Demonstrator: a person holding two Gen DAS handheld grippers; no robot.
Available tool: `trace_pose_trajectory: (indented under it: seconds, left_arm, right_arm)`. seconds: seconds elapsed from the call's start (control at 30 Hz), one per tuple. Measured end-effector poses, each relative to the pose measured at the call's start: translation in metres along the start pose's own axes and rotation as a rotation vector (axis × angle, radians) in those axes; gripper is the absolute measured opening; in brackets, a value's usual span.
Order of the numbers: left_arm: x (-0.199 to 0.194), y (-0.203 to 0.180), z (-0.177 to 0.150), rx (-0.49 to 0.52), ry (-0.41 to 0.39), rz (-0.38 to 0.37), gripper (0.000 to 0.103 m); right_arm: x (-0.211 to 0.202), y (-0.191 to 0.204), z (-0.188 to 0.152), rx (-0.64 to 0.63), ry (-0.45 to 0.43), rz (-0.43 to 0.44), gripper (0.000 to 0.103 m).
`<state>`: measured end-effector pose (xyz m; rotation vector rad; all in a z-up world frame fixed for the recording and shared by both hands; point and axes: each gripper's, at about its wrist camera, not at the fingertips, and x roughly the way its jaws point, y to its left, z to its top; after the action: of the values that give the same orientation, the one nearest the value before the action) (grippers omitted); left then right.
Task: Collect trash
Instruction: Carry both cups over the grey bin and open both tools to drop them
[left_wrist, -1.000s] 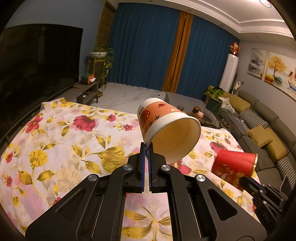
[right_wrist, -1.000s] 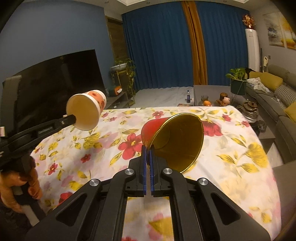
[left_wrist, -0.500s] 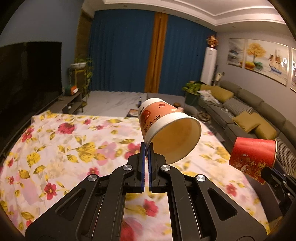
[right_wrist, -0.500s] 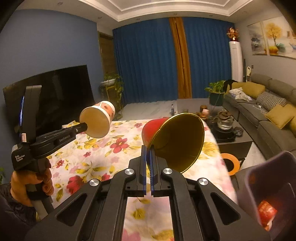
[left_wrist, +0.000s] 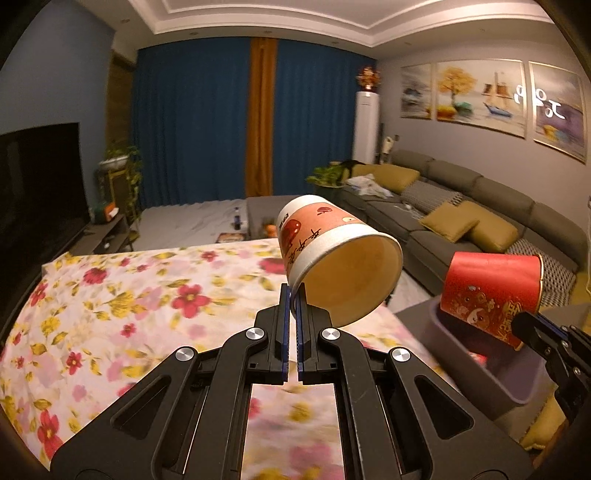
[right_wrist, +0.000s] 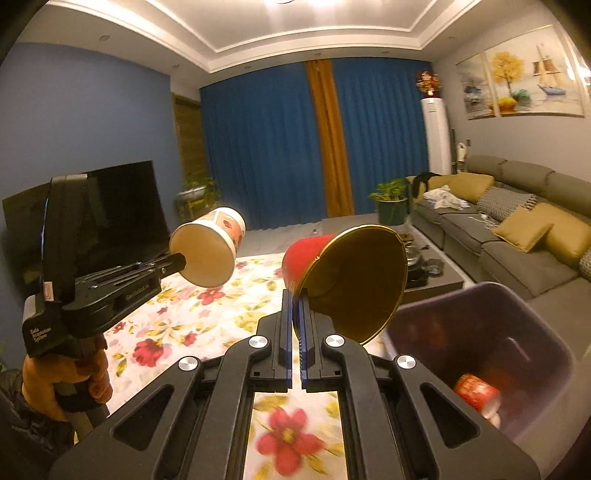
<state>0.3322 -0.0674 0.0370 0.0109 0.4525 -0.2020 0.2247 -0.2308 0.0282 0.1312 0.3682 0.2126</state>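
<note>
My left gripper (left_wrist: 293, 293) is shut on the rim of a white and orange paper cup (left_wrist: 332, 254), which lies tilted with its mouth toward the camera. In the right wrist view that cup (right_wrist: 207, 253) hangs at the left on the left gripper (right_wrist: 181, 263). My right gripper (right_wrist: 295, 299) is shut on the rim of a red cup with a gold inside (right_wrist: 354, 280). The left wrist view shows this red cup (left_wrist: 491, 295) over the purple trash bin (left_wrist: 480, 365), with the right gripper (left_wrist: 522, 326) at its rim. In the bin (right_wrist: 532, 317) lies a red can (right_wrist: 476, 393).
Below both grippers lies a table with a floral cloth (left_wrist: 129, 295), and the bin stands off its right edge. A grey sofa (left_wrist: 480, 214) with yellow cushions runs along the right wall. A dark TV (right_wrist: 122, 218) stands at the left. A hand (right_wrist: 62, 384) holds the left gripper's handle.
Both grippers have swung to the right and risen a little, carrying their cups. The bin has come into view, and the red cup now hangs over it.
</note>
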Motion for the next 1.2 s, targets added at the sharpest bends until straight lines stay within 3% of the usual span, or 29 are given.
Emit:
trace_pose_trajectory:
  seconds: [0.53,0.87,1.2]
  left_arm:
    - [-0.008,-0.121,-0.024,0.079,0.031,-0.160,0.002]
    - [0.014,-0.174,-0.039,0.104,0.064,-0.240,0.002]
    - [0.040,-0.197,-0.042,0.094,0.092,-0.298,0.002]
  right_arm:
    - [-0.074,-0.081,-0.015,0.090,-0.057,-0.159,0.004]
    - [-0.074,-0.107,-0.022,0.135,-0.059,-0.207,0.004]
    - [-0.060,-0.121,-0.020,0.158,-0.080,-0.200,0.004]
